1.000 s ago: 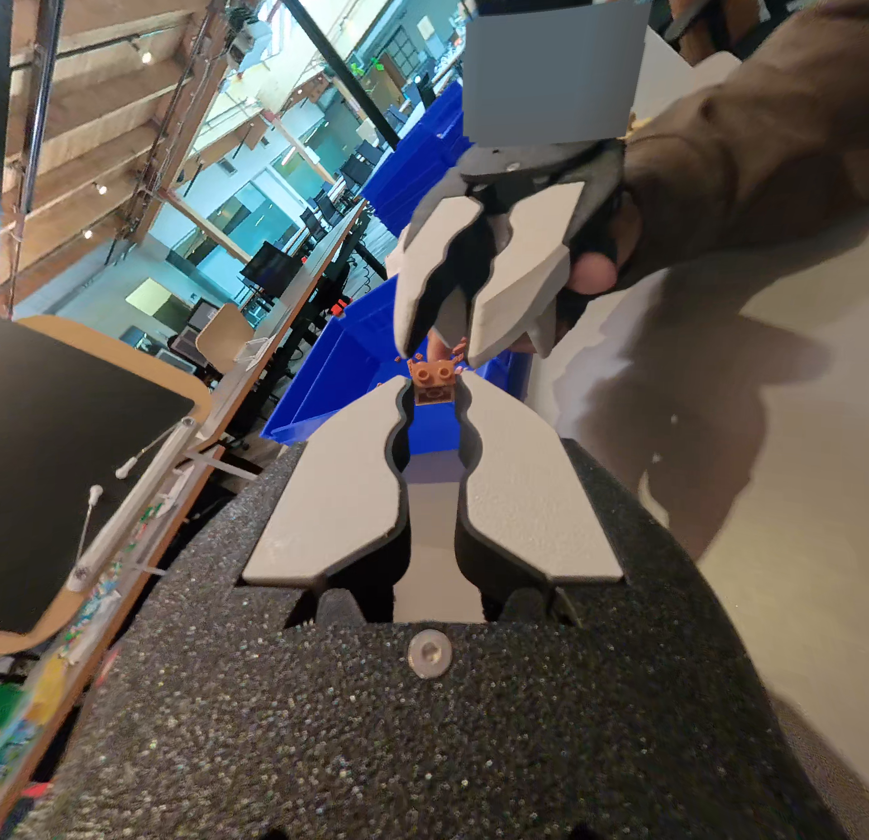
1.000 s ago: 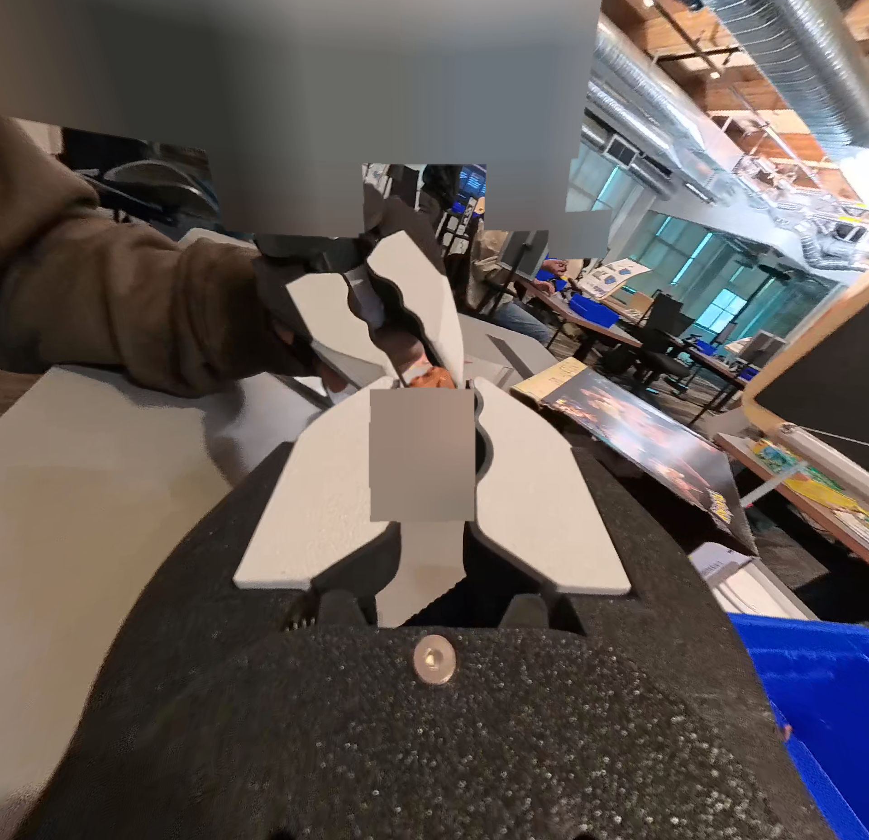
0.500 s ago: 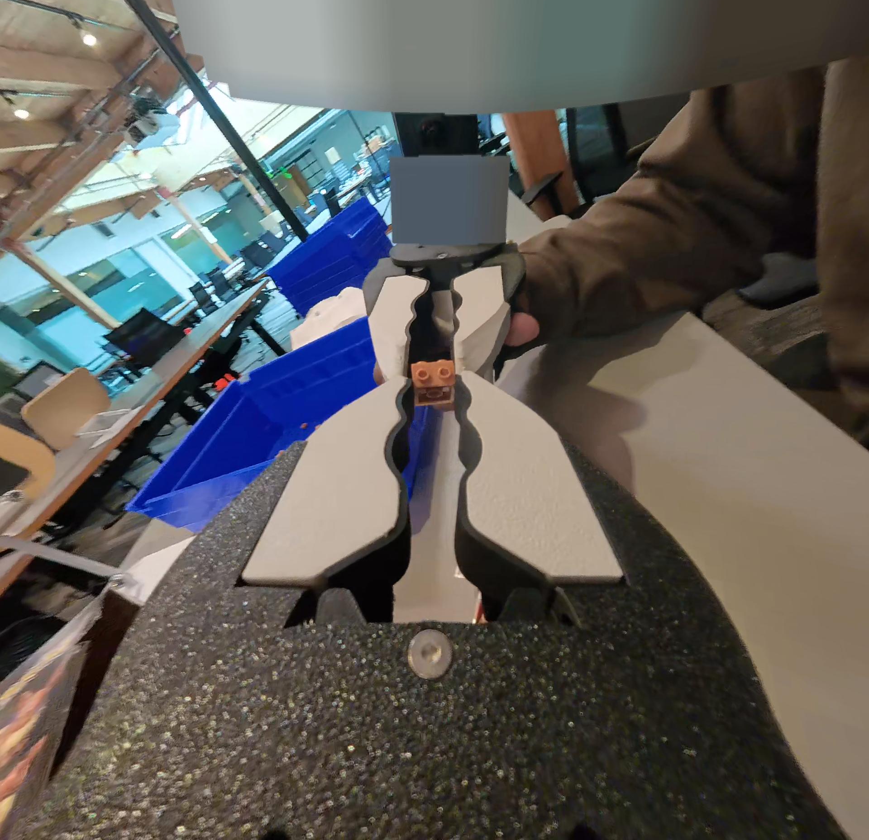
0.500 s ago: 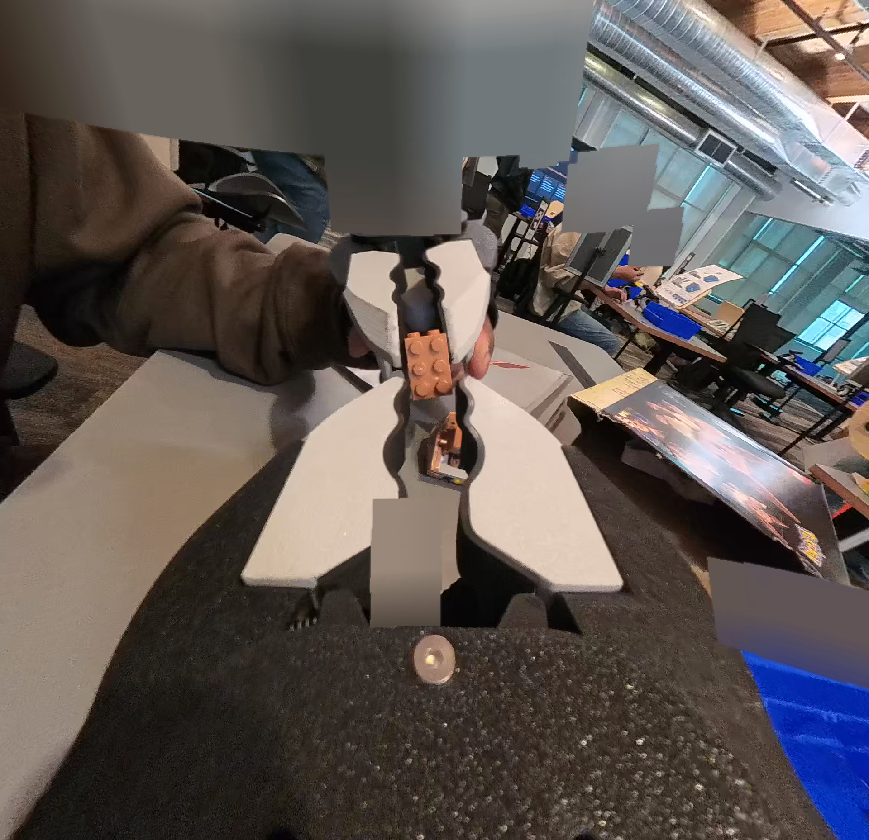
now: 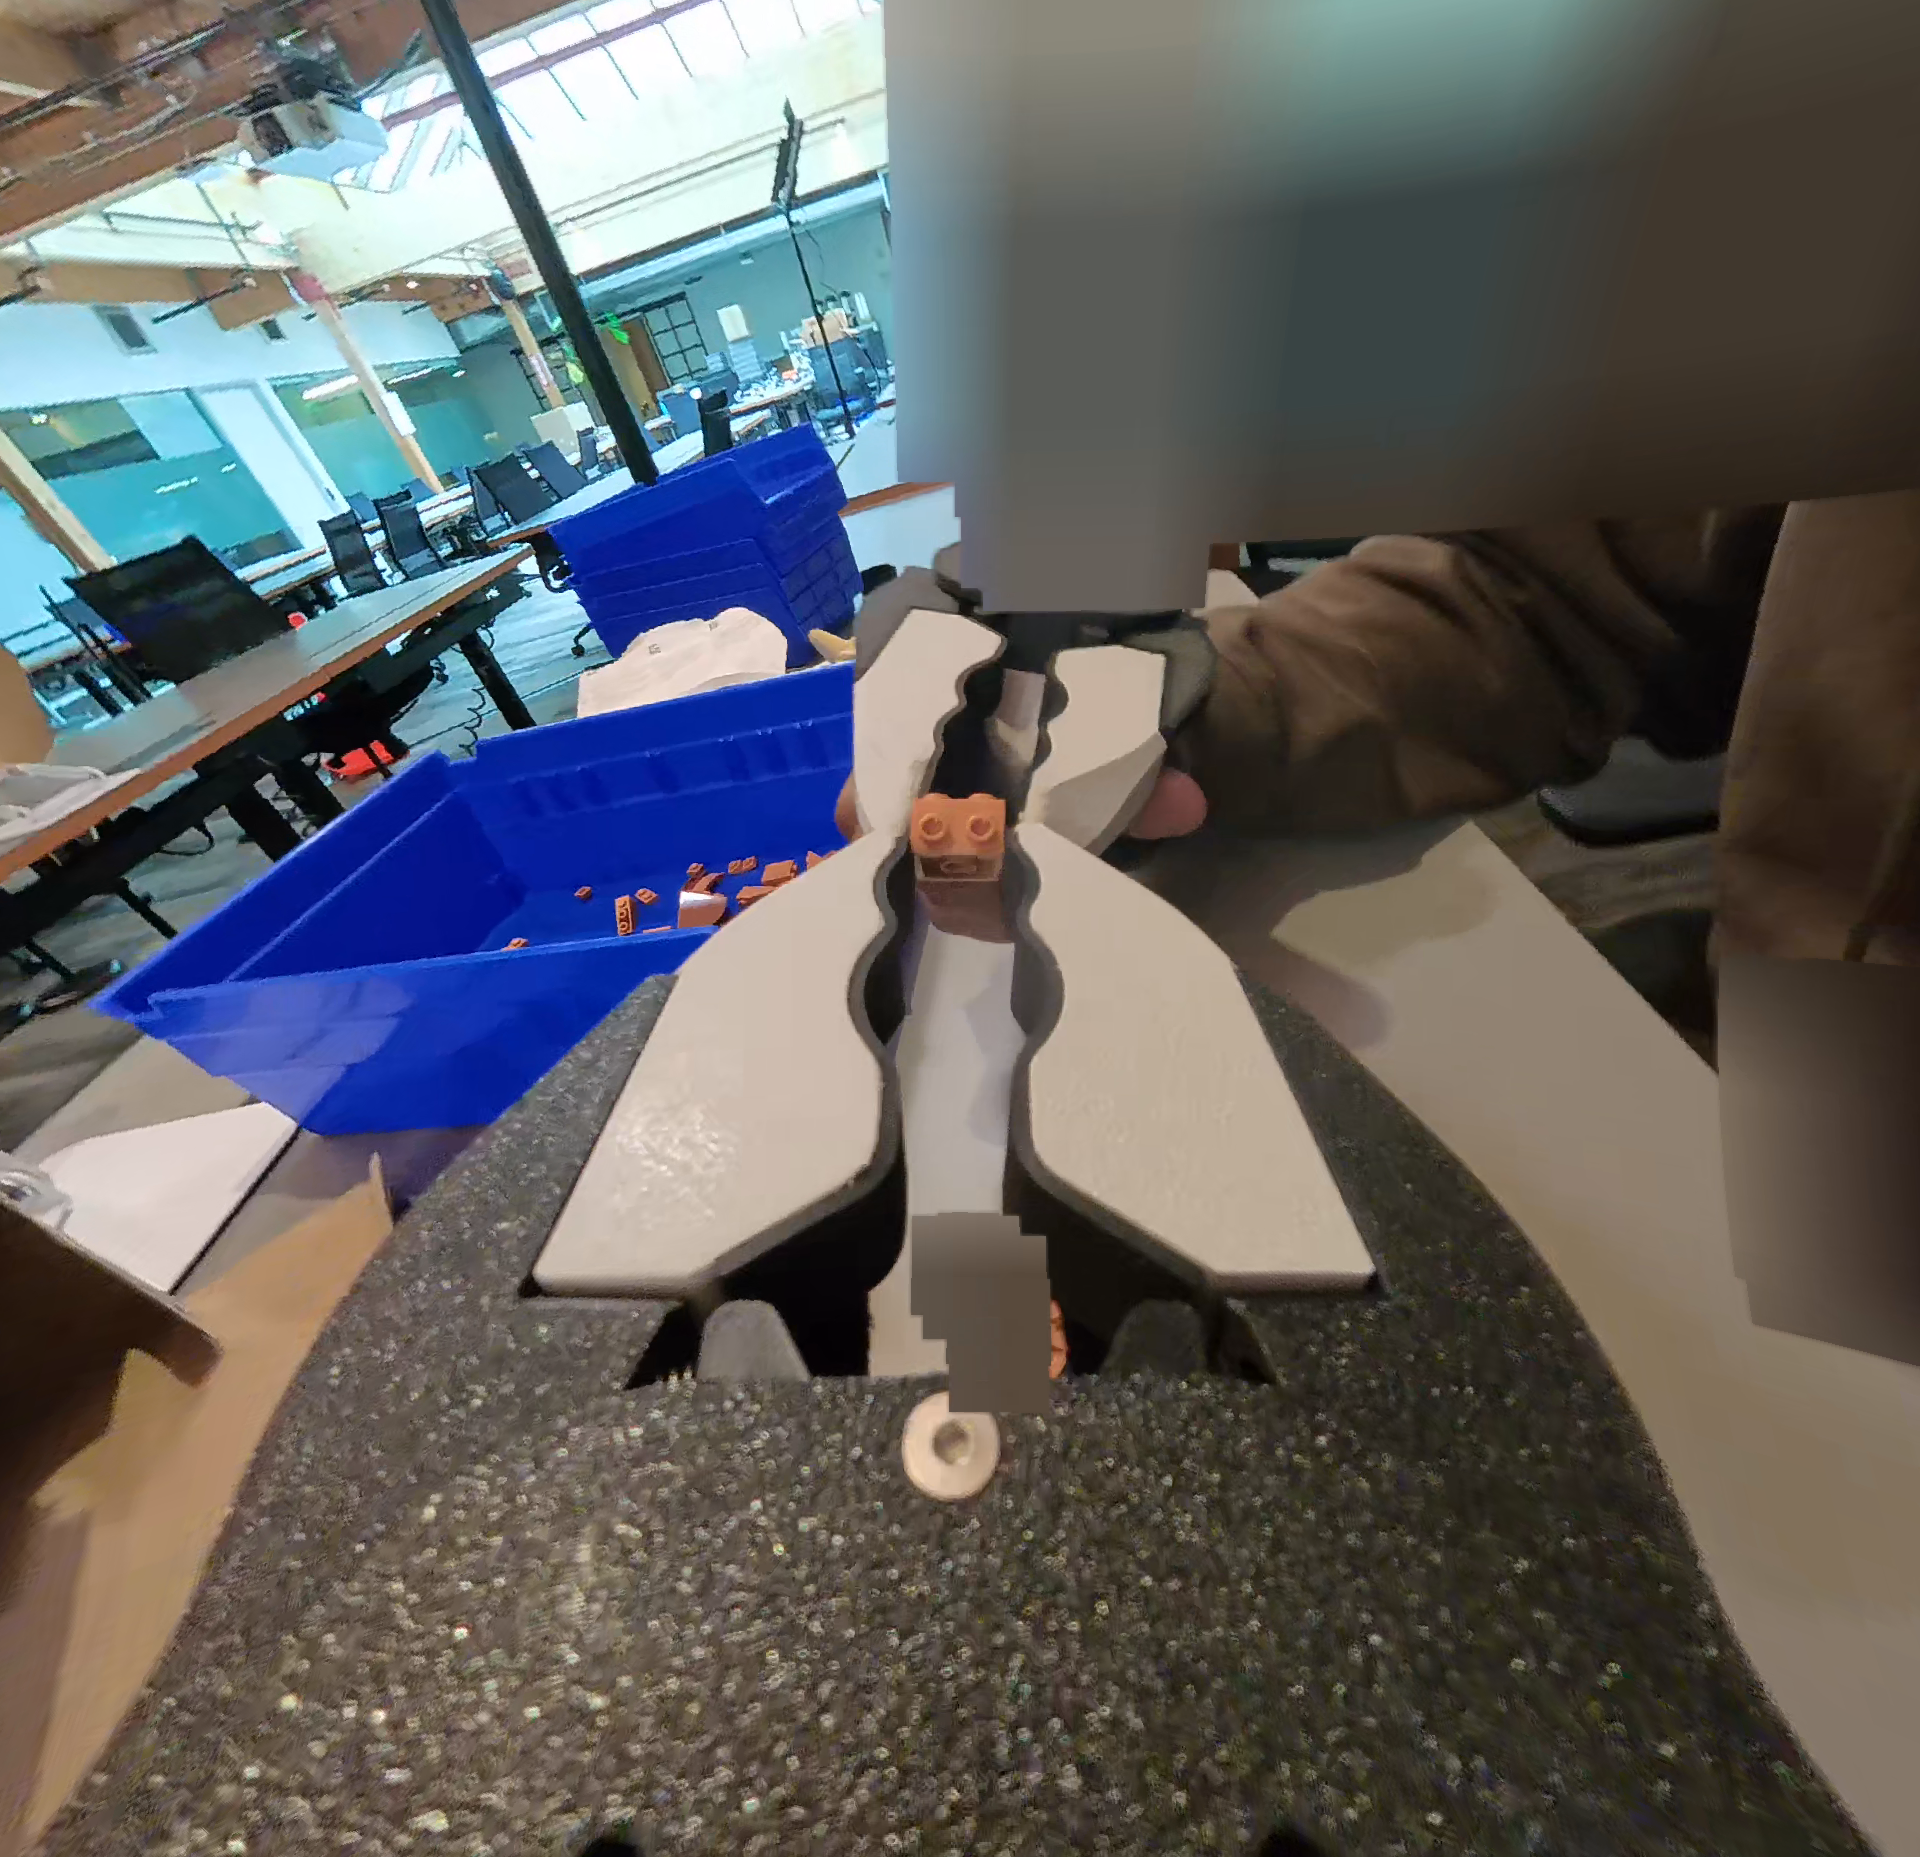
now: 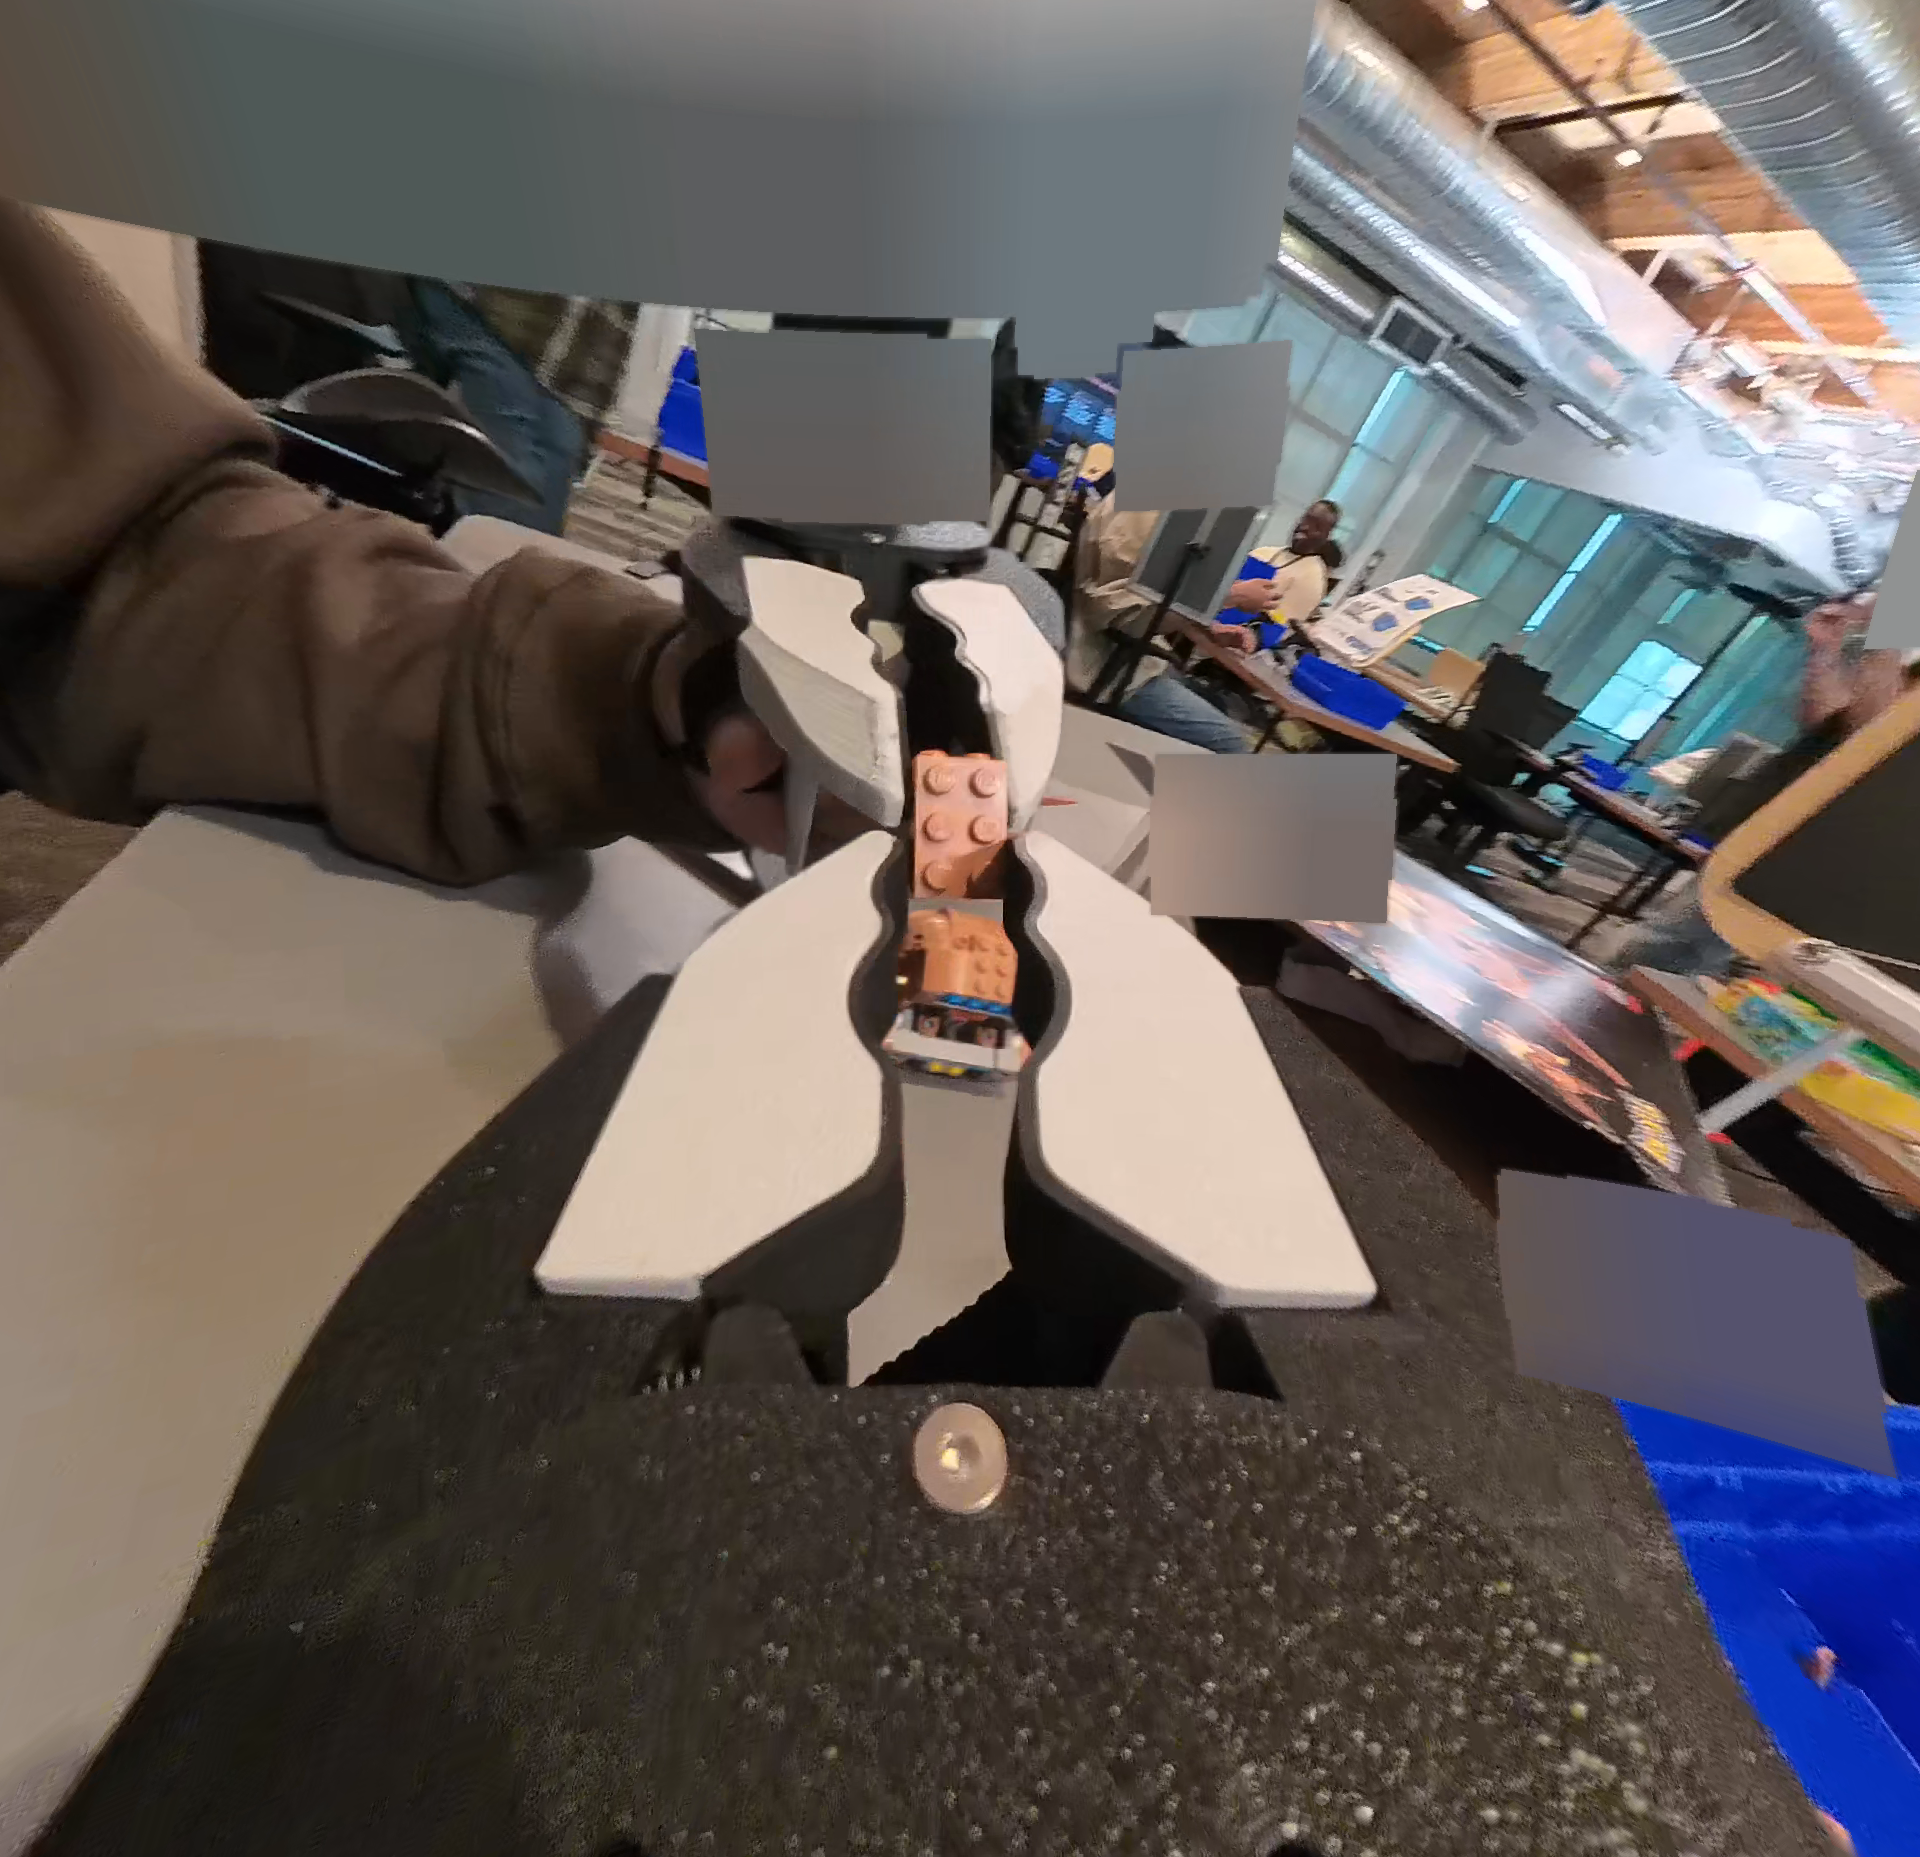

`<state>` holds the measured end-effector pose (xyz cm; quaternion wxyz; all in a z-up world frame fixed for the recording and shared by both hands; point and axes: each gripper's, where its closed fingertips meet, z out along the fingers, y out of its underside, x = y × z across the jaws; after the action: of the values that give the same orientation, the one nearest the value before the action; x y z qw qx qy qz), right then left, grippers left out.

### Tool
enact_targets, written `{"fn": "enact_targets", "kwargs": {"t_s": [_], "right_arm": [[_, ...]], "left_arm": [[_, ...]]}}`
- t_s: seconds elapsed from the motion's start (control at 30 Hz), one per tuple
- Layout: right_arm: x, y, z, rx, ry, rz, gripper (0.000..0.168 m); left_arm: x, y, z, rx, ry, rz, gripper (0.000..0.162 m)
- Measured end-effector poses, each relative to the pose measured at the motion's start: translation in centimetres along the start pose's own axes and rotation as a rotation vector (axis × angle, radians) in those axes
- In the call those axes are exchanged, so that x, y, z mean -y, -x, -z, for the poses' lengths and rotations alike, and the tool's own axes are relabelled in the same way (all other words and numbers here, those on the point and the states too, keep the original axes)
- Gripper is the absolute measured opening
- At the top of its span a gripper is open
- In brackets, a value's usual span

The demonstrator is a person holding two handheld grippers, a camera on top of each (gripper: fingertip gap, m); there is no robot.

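Left tongs (image 5: 958,862) nip a small orange brick (image 5: 957,839) at the very tips, and right tongs (image 6: 958,872) are closed on a larger studded orange brick assembly (image 6: 958,934), the two meeting tip to tip. So shallow a hold, if pressed off-axis, could likely let either piece pivot or drop. Pale grey tabletop (image 5: 1558,1132) lies at 3 o'clock in the left view, blue bin (image 5: 436,934) of loose bricks at 9 o'clock, open office beyond.
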<state>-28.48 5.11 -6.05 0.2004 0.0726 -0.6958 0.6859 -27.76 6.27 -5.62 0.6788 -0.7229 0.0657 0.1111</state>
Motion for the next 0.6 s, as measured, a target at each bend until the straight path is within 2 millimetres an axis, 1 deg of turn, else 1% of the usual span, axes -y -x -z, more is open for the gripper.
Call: {"fn": "enact_targets", "kwargs": {"t_s": [0.13, 0.27, 0.3, 0.33, 0.4, 0.43, 0.5, 0.6], "right_arm": [[-0.3, -1.1, -0.1, -0.113, 0.009, 0.049, 0.017], [-0.6, -1.9, 0.0, -0.225, 0.041, 0.151, 0.017], [-0.6, -2.4, 0.1, -0.275, 0.047, 0.179, 0.016], [-0.7, -2.8, 0.2, -0.314, 0.063, 0.212, 0.016], [-0.7, -3.1, 0.4, -0.352, 0.077, 0.276, 0.016], [-0.7, -3.1, 0.4, -0.353, 0.072, 0.271, 0.016], [-0.7, -3.0, 0.4, -0.330, 0.045, 0.205, 0.016], [-0.6, -2.9, 0.5, -0.244, -0.030, 0.032, 0.016]], "left_arm": [[0.0, 1.1, 0.0, 0.035, -0.036, 0.115, 0.016], [-0.3, 1.8, -0.2, 0.054, -0.069, 0.215, 0.016], [-0.3, 1.9, -0.2, 0.059, -0.080, 0.236, 0.016], [-0.5, 2.0, -0.2, 0.062, -0.083, 0.248, 0.001], [-0.7, 2.2, -0.2, 0.063, -0.104, 0.281, 0.000], [-0.6, 2.2, -0.2, 0.061, -0.121, 0.283, 0.000], [-0.7, 2.2, -0.3, 0.086, -0.090, 0.208, 0.000], [-0.3, 1.8, -0.2, 0.088, -0.074, 0.143, 0.000]]}}
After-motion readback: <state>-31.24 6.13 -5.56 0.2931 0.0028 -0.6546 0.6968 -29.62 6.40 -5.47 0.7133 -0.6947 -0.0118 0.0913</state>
